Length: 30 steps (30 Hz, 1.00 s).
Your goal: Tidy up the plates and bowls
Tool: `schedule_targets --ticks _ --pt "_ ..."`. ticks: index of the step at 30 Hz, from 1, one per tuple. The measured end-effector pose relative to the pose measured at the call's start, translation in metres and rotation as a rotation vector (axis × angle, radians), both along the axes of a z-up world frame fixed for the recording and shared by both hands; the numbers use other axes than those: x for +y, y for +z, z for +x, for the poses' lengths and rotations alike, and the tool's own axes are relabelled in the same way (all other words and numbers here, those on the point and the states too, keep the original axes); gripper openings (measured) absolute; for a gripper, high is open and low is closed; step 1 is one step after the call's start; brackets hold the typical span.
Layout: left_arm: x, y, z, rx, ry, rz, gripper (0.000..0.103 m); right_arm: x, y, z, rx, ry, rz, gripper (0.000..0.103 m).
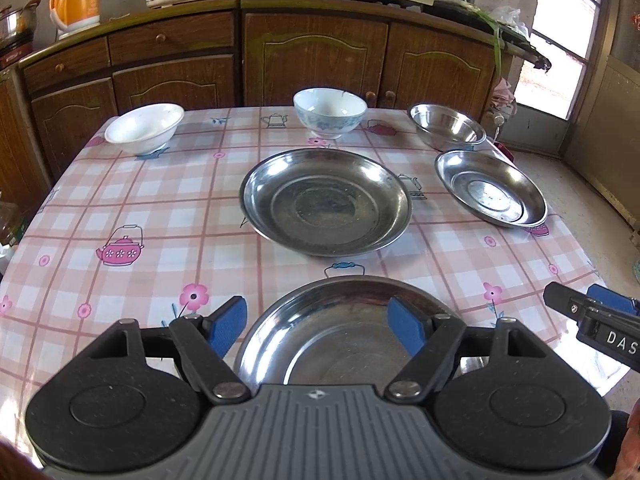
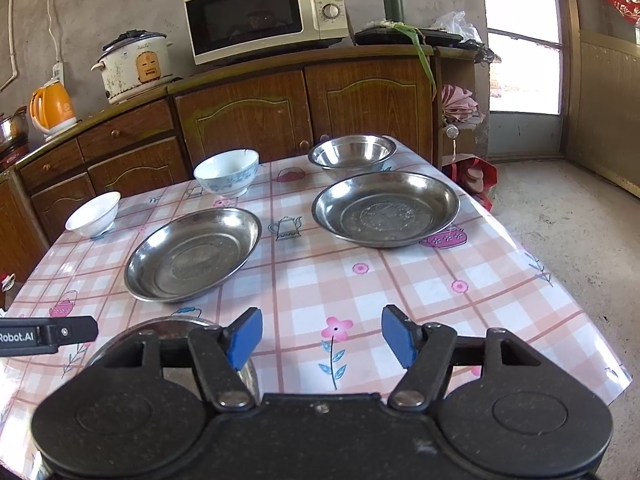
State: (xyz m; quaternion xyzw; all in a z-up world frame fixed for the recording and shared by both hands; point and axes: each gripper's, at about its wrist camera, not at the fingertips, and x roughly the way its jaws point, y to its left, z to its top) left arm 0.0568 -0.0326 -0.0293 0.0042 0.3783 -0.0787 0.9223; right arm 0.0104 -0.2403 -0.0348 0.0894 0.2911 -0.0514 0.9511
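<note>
Three steel plates lie on the pink checked table (image 1: 160, 208). The nearest plate (image 1: 340, 344) lies right below my left gripper (image 1: 316, 328), which is open with its blue pads apart over the plate's left half and not pressing on it. A second plate (image 1: 326, 202) sits mid-table and a third (image 1: 492, 188) at the right. Along the far edge stand a white bowl (image 1: 144, 128), a blue-patterned bowl (image 1: 330, 112) and a steel bowl (image 1: 448, 126). My right gripper (image 2: 322, 336) is open over bare cloth, just right of the nearest plate (image 2: 176, 325).
Behind the table runs a wooden cabinet (image 2: 248, 120) bearing a microwave (image 2: 260, 12), a rice cooker (image 2: 134, 66) and an orange kettle (image 2: 52, 108). The table's right edge drops to a concrete floor (image 2: 560, 240) by a glazed door (image 2: 520, 40).
</note>
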Motion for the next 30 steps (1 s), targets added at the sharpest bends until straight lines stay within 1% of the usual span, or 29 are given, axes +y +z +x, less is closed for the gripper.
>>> schedule_targets --ticks 13,18,30 --pt "-0.032 0.018 0.006 -0.009 -0.033 -0.026 0.08 -0.028 0.019 0.016 -0.019 -0.029 -0.03 0.08" --pt "-0.051 0.024 0.009 -0.02 -0.059 -0.021 0.08 -0.039 0.027 0.024 -0.027 -0.037 -0.046 0.08" --pt "-0.086 0.043 0.033 -0.061 -0.077 -0.027 0.081 -0.066 0.047 0.056 -0.057 -0.043 -0.095 0.081"
